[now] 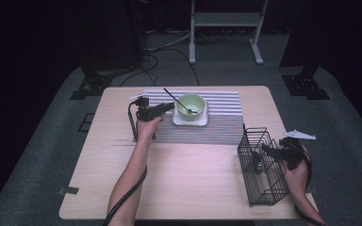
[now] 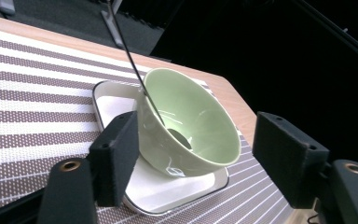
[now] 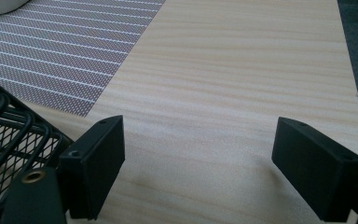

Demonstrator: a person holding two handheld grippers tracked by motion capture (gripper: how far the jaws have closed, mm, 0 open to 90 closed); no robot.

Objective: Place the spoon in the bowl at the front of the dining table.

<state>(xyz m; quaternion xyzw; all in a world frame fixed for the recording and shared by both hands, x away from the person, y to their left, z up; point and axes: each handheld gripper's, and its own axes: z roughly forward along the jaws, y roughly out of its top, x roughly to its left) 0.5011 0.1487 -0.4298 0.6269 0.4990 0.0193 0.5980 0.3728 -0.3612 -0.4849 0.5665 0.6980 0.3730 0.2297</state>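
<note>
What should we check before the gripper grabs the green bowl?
1. Left gripper open wide enough for the bowl: ok.
2. Green bowl between the jaws: ok, its near wall is by one jaw.
3. Bowl seated on the white square plate: ok.
4. Black spoon leaning inside the bowl: not ok, it may tip out when lifted.
5. Right gripper open, over bare table, beside the wire basket: ok.
6. Whether the bowl holds any food: cannot tell.
</note>
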